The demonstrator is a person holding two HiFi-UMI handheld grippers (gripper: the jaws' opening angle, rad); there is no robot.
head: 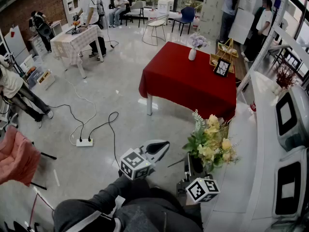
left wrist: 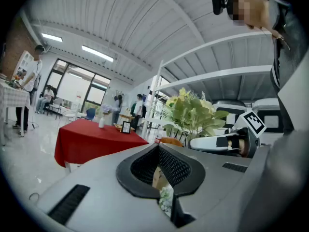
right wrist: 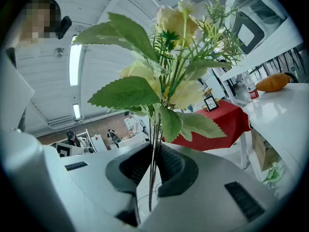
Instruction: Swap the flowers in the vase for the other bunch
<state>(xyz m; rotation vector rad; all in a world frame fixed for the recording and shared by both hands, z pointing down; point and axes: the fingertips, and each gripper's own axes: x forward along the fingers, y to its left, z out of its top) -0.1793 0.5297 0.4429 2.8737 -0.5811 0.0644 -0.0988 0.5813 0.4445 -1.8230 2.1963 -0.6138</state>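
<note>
A red-clothed table point(head: 193, 83) stands ahead, with a white vase of pale purple flowers point(head: 195, 45) near its far edge. My right gripper point(head: 194, 165) is shut on the stems of a yellow bunch with green leaves point(head: 212, 140), held upright by the white counter. In the right gripper view the thin stems point(right wrist: 153, 149) pass between the jaws and the yellow bunch point(right wrist: 166, 71) fills the view above them. My left gripper point(head: 162, 148) is shut and holds nothing. Its own view looks past the left gripper point(left wrist: 161, 173) to the table point(left wrist: 91, 138), the vase point(left wrist: 102, 121) and the yellow bunch point(left wrist: 193, 111).
A black picture frame point(head: 222, 67) and a wooden stand sit at the table's right end. A white counter point(head: 251, 168) with boxy appliances runs along the right. A power strip point(head: 84, 142) with cables lies on the floor. Several people stand far back and left, near a checked table point(head: 72, 41).
</note>
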